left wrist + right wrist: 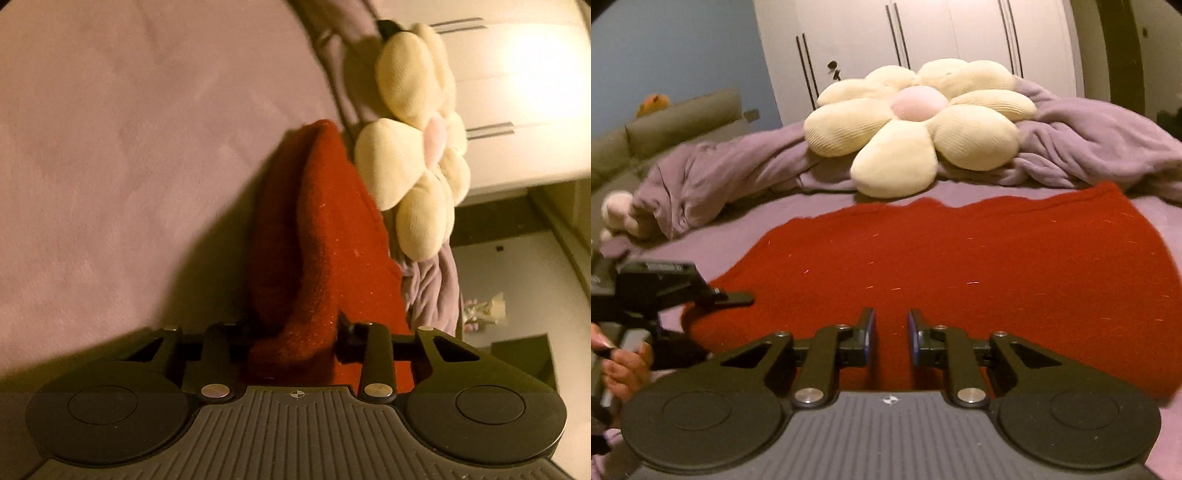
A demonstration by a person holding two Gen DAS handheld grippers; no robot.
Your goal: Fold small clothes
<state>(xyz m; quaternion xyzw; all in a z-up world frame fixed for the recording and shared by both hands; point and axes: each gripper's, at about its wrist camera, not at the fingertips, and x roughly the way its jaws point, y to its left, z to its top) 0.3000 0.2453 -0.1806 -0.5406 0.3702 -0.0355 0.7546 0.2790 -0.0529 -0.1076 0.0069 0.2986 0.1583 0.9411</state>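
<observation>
Left tongs (295, 332) clamp the red garment (960, 266) on the bed (738, 229); right tongs (891, 328), narrowly parted and empty, hover above it; flower cushion (919, 125) at 12 o'clock.

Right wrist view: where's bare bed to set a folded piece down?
Free: the purple sheet strip between the red garment and the crumpled blanket; a sliver at far right. Crowded: the flower pillow and blanket fill the back, the left gripper and hand the near left.
</observation>
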